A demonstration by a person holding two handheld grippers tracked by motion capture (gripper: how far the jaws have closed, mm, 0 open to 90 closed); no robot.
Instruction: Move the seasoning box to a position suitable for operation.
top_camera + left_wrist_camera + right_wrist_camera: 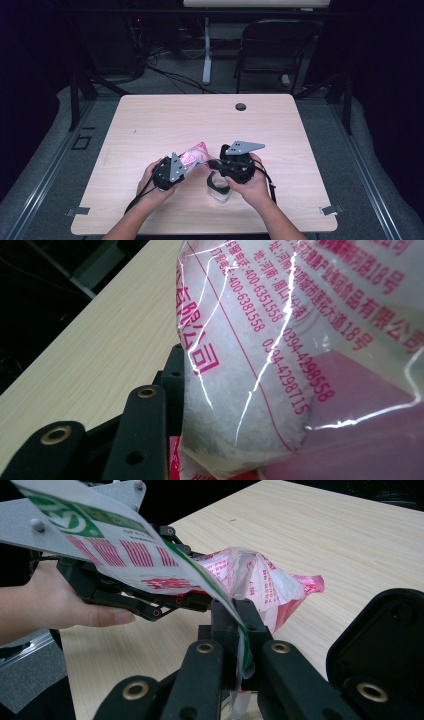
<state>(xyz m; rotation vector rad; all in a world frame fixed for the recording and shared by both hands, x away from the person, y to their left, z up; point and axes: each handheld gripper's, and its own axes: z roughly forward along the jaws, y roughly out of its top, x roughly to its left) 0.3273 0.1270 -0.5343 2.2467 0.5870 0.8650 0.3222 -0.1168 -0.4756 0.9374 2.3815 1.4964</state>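
You hold the bag between both grippers, above the near middle of the bench, just over a small clear glass container standing near your right hand.

Left gripper: its jaws are clamped on the body of the bag. In the left gripper view the plastic, printed in pink and packed with white granules, bulges against the one black jaw that can be seen. The grip sits on the filled part, which probably carries the weight and keeps the contents from slumping.

Right gripper: its jaws are together on a thin edge of the film. In the right gripper view the flat printed flap runs down into the closed jaws, pinched with no gap showing. Pinching the empty edge rather than the granules looks intended to give a firm purchase on the film alone.

Judgement: two opposed holds, one on the bulk and one on the rim, suit pulling the bag open or steadying its mouth. The container just below it is placed to catch a pour.

Risk: the film may slip from the pinch if you pull unevenly.
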